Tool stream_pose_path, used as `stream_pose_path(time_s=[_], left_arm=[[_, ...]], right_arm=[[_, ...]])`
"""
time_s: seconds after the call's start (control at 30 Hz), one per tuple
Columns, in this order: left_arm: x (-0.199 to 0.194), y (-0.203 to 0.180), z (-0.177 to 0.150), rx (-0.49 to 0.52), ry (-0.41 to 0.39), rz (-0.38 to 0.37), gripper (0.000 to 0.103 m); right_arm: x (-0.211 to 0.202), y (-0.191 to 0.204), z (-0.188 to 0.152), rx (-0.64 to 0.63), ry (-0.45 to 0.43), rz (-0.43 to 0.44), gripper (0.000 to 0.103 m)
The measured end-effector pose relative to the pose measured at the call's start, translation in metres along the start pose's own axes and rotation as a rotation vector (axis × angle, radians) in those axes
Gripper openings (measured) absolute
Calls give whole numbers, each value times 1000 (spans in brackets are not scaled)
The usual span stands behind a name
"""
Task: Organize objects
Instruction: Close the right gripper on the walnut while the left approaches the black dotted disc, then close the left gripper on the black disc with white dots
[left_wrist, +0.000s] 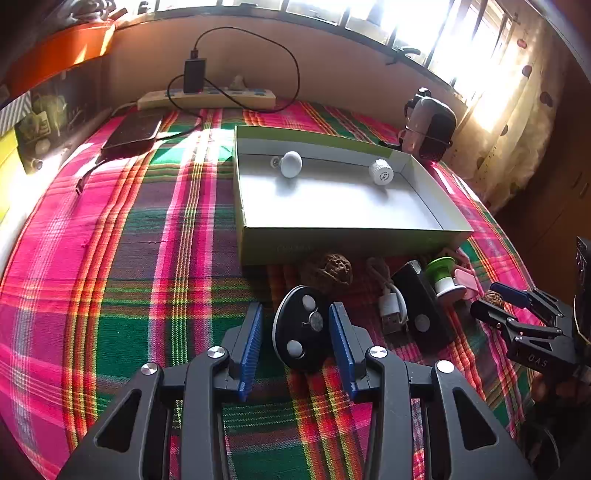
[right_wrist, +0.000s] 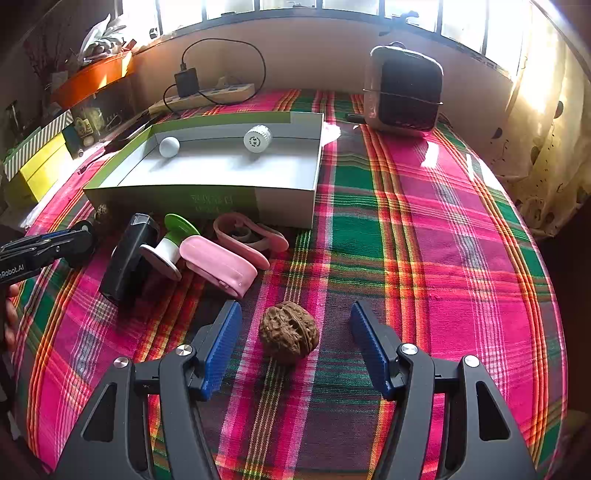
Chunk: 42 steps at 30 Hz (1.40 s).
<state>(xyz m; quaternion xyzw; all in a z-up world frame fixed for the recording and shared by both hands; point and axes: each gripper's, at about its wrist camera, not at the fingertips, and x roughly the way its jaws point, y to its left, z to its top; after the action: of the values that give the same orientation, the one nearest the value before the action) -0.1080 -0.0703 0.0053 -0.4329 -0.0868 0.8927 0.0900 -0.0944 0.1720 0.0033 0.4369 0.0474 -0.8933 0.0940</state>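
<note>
A shallow green-and-white box (left_wrist: 343, 242) (right_wrist: 280, 205) lies on the plaid cloth and holds a white ball (left_wrist: 291, 164) (right_wrist: 169, 147) and a white ribbed cap (left_wrist: 381, 172) (right_wrist: 257, 138). My left gripper (left_wrist: 295, 328) is open, its blue pads either side of a black round disc (left_wrist: 301, 328) lying on the cloth. My right gripper (right_wrist: 295, 332) is open around a brown walnut (right_wrist: 289, 331). A second walnut (left_wrist: 330, 271) lies in front of the box.
In front of the box lie a black block (right_wrist: 127, 254) (left_wrist: 424, 306), a green-and-white spool (right_wrist: 171, 240) (left_wrist: 443, 275), a pink case (right_wrist: 218, 266), a pink clip (right_wrist: 251, 236) and a USB cable (left_wrist: 391, 306). A speaker (right_wrist: 404, 92), power strip (left_wrist: 207, 98) and phone (left_wrist: 133, 131) sit farther back.
</note>
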Motion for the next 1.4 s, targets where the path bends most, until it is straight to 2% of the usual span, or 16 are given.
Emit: stream_pose_path(time_s=[0.13,0.27,0.33,0.4,0.6,1.4], left_arm=[[0,0,0,-5,1,1,33],[-1,1,-1,-14,1,5,27],[-1,3,-1,-21,1,-4,27],[-1,3,-1,-20,0,-3,27],[-2,4,-2,-22,-4,-2,26],[-3,1,-2,-9,-9,20,26]], right_arm=[[-1,-4,0,20,-2,-5,62],[-2,-4,-1,22,-3,-12,61],[-3,-6,-1,27,-6,-20,53],[-3,-7,-1,35,-8,-17,52],[-4,-7,-1,31,-15,-13,31],[-5,-5,-1,29,-16,-4,31]])
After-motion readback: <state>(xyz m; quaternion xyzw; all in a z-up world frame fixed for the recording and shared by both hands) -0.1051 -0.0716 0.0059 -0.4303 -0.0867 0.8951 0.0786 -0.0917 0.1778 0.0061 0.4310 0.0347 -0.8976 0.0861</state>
